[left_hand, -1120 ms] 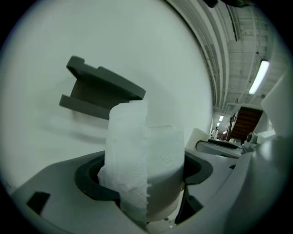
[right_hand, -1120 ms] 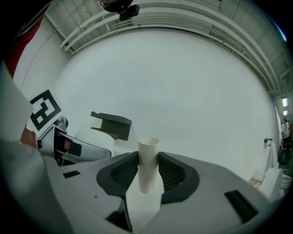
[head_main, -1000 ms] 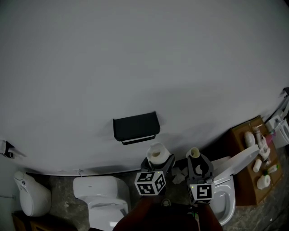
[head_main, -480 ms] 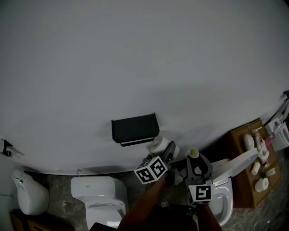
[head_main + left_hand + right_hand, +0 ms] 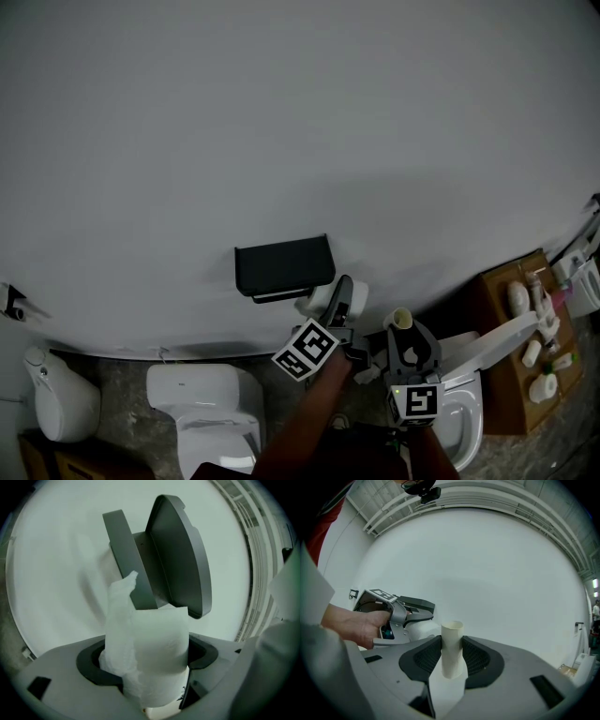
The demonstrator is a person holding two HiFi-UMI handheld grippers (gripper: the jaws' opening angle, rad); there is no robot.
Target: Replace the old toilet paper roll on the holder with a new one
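A dim bathroom seen from above, facing a plain pale wall.

The left gripper holds a full white roll of toilet paper. Its jaws are spread wide and press on the roll's sides. A loose, crumpled tail of paper sticks up on the roll's left.

Just beyond this gripper, the dark holder hangs on the wall. Its flat cover reaches out over the roll's far end, with a narrower bar beside it, so both stand right in front of the roll. In the head view the roll sits just under the holder's right corner, at the end of the bar. Whether it touches them cannot be told.

The right gripper is beside the left one, to its right and a little further from the wall. It clamps a bare cardboard tube upright between its ribbed pads, jaws set narrow. From its view the left gripper and the hand around it appear close by on the left.

Below and left of the left gripper stands a white toilet with its lid shut. Under the right gripper is a second toilet, its lid raised. Further right of that gripper, a wooden cabinet carries small white bottles. Well left of both grippers sits a rounded white fixture.
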